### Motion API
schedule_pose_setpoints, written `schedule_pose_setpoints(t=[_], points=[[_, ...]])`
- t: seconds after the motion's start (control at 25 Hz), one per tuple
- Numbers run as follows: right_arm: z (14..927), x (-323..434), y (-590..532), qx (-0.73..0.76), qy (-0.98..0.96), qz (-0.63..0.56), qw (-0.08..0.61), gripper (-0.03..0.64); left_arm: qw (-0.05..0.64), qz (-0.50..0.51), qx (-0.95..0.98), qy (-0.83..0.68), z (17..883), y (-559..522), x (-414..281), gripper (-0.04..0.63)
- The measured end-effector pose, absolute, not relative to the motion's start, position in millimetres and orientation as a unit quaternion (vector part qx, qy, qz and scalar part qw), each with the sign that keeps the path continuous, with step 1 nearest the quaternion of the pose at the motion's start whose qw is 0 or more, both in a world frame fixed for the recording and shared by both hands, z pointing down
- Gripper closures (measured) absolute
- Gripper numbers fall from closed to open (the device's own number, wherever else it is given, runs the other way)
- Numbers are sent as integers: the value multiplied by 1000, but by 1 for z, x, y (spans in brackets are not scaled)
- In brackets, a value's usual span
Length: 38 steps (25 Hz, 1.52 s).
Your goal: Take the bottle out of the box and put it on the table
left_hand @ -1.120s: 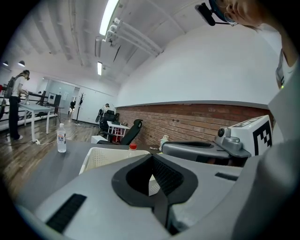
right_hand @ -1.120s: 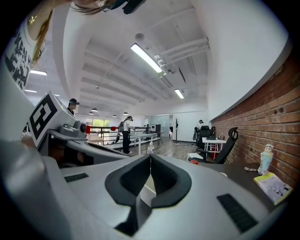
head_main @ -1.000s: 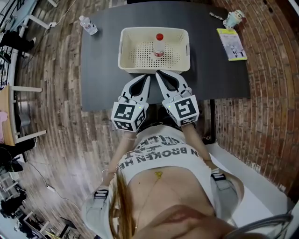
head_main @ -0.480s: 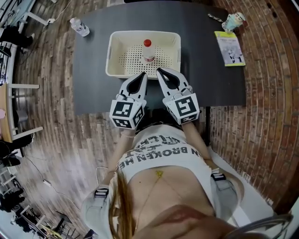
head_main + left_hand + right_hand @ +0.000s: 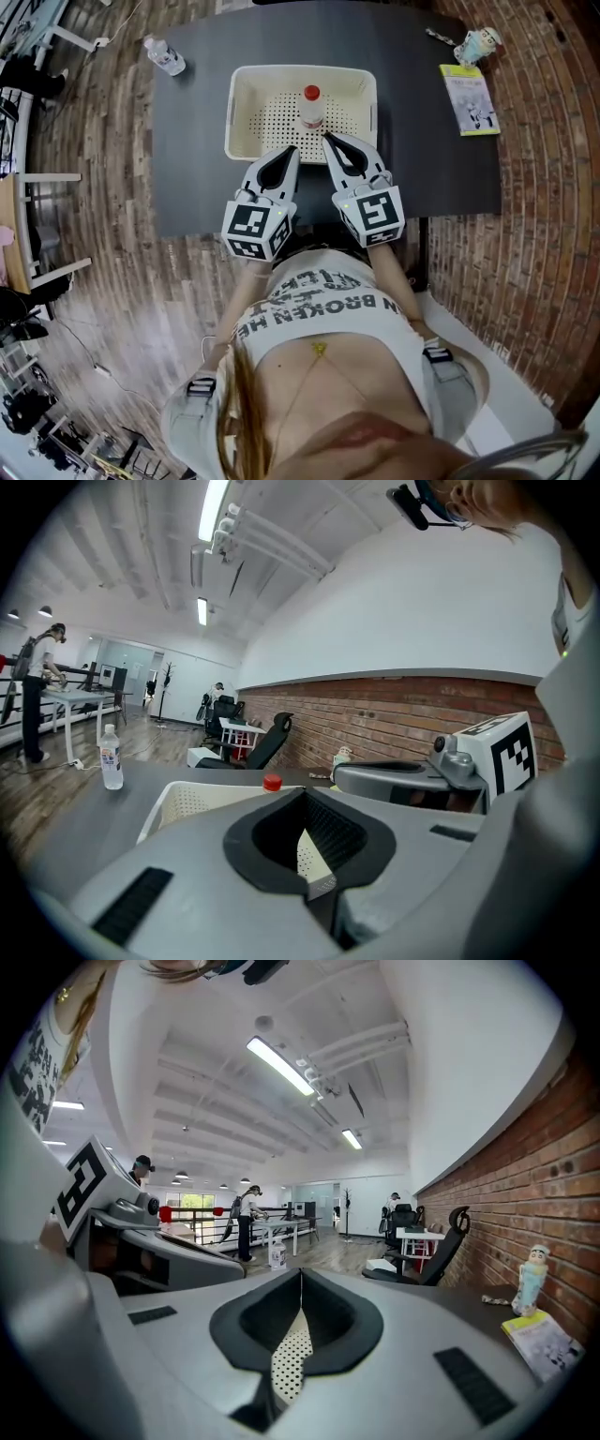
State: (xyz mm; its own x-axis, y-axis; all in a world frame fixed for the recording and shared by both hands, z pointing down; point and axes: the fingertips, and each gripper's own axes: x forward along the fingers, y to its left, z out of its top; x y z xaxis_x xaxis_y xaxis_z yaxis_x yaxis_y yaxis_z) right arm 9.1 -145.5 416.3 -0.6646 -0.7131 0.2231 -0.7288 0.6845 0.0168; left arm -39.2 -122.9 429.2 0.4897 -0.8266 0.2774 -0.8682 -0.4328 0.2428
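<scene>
A small bottle with a red cap (image 5: 311, 106) stands upright in the cream perforated basket (image 5: 246, 112) on the dark table (image 5: 427, 141). My left gripper (image 5: 290, 150) is shut, with its tip at the basket's near rim. My right gripper (image 5: 327, 139) is also shut and reaches just over that rim, close below the bottle. Neither one holds anything. In the left gripper view the shut left gripper (image 5: 303, 791) points at the basket (image 5: 187, 803), and the red cap (image 5: 272, 782) shows past it. The right gripper (image 5: 300, 1271) looks along the basket's dotted floor.
A clear water bottle (image 5: 165, 56) lies near the table's far left corner and stands out in the left gripper view (image 5: 112, 758). A yellow-green booklet (image 5: 469, 98) and a small figurine (image 5: 476, 43) sit at the far right. Office chairs and people stand beyond the table.
Both grippers moved forward together, from just short of the basket to its near rim. The right tip now lies closer to the bottle. Both jaws stayed shut.
</scene>
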Motion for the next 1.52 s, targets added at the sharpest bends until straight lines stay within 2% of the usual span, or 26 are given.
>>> schedule_pose_setpoints(t=[0.72, 1.52], points=[[411, -19, -158, 447, -888, 33, 105, 607, 161, 65, 877, -449, 421, -147, -64, 591], [424, -22, -168, 423, -897, 36, 123, 607, 171, 65, 861, -475, 433, -149, -68, 591]])
